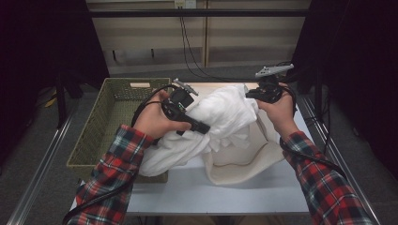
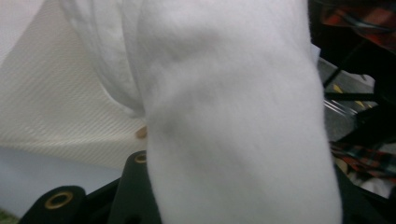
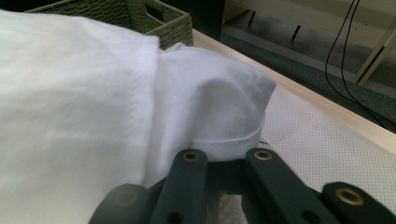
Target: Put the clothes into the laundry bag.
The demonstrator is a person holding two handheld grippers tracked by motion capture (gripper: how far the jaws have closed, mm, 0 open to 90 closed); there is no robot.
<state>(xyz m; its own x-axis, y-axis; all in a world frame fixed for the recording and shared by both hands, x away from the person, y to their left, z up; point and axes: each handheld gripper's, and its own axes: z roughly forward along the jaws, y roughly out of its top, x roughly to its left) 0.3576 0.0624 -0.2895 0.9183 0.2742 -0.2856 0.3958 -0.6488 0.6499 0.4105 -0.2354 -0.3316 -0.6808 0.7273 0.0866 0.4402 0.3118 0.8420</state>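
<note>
A bulky white cloth (image 1: 225,115) hangs bunched between both hands above the table. My left gripper (image 1: 199,126) clamps a thick fold of it at the left side. In the left gripper view the white cloth (image 2: 233,116) runs between the jaws and hides the right one, while one of the black fingers (image 2: 133,182) presses against it. My right gripper (image 1: 253,93) holds the cloth's far right edge. In the right gripper view the right gripper (image 3: 226,156) is shut on the stitched hem of the white cloth (image 3: 93,102).
A cream mesh-textured cloth (image 1: 244,164) lies spread on the white table (image 1: 211,192) under the bundle. A green woven basket (image 1: 101,122) stands at the table's left, beside my left forearm. Cables hang down the back wall.
</note>
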